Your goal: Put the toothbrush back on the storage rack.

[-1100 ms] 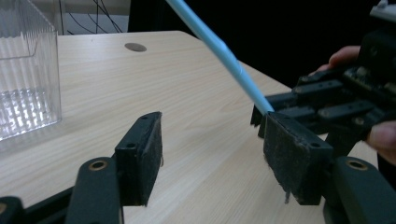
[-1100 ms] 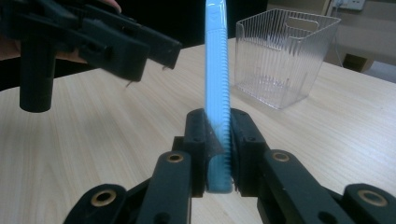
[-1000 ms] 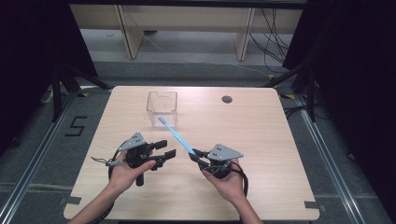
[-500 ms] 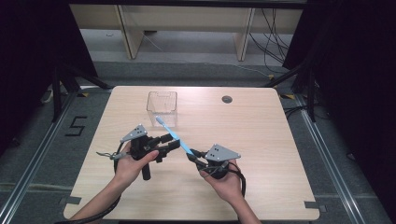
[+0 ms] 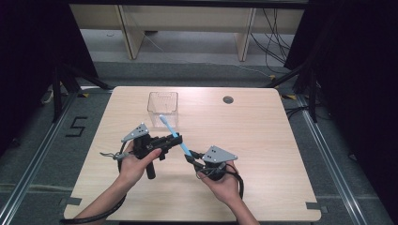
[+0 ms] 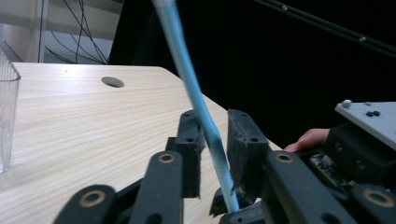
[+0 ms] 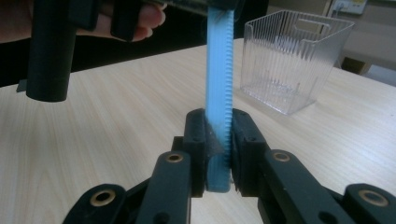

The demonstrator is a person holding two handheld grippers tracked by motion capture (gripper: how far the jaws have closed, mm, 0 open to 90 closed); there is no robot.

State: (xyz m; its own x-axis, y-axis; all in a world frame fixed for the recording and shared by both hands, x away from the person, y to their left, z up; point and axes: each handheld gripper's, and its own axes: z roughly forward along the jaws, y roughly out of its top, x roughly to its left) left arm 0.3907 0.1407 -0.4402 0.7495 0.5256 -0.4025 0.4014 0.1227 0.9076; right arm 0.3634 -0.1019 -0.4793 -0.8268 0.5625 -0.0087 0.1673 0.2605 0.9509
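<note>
The left gripper [image 5: 172, 138] has swung onto the slim light-blue plastic toothbrush [image 5: 174, 134], jaws just closing around it near the clear ribbed plastic box [image 5: 163, 102]; the right gripper [image 5: 194, 156] clamps its handle end.

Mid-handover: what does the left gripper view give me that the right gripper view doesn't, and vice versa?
Left gripper view: the round table hole and the left gripper, whose jaws have just been closing round the toothbrush; full pad contact is unclear. Right gripper view: the right gripper clamped on the handle's end, and the clear bin's whole front. Both: toothbrush, bin, wooden table.
</note>
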